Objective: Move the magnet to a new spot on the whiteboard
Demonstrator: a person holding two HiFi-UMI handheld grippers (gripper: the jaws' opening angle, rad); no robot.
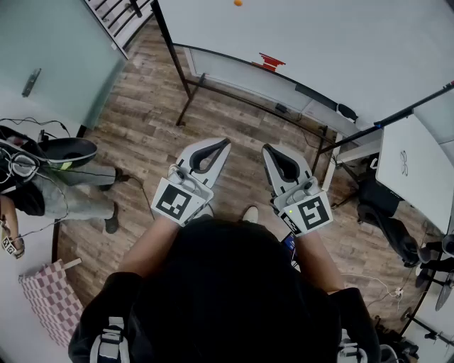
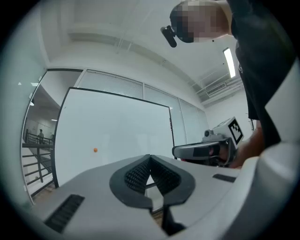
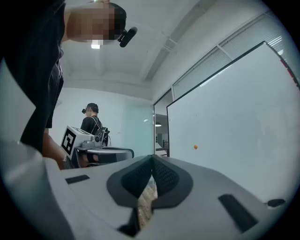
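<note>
A small orange magnet (image 1: 237, 3) sticks on the big whiteboard (image 1: 319, 42) at the top of the head view. It also shows as an orange dot, the magnet (image 2: 95, 150) in the left gripper view and the magnet (image 3: 195, 146) in the right gripper view. My left gripper (image 1: 226, 144) and right gripper (image 1: 265, 149) are held side by side in front of the person's body, well short of the board. Both are shut with nothing between the jaws. The left gripper (image 2: 150, 157) and right gripper (image 3: 152, 157) have their tips touching.
The whiteboard stands on a black frame (image 1: 184, 85) over a wood floor. A red object (image 1: 269, 62) lies on the board's tray. Another person (image 1: 42, 177) sits at the left. A second white board (image 1: 411, 177) leans at the right, with stands and cables (image 1: 397, 283) below.
</note>
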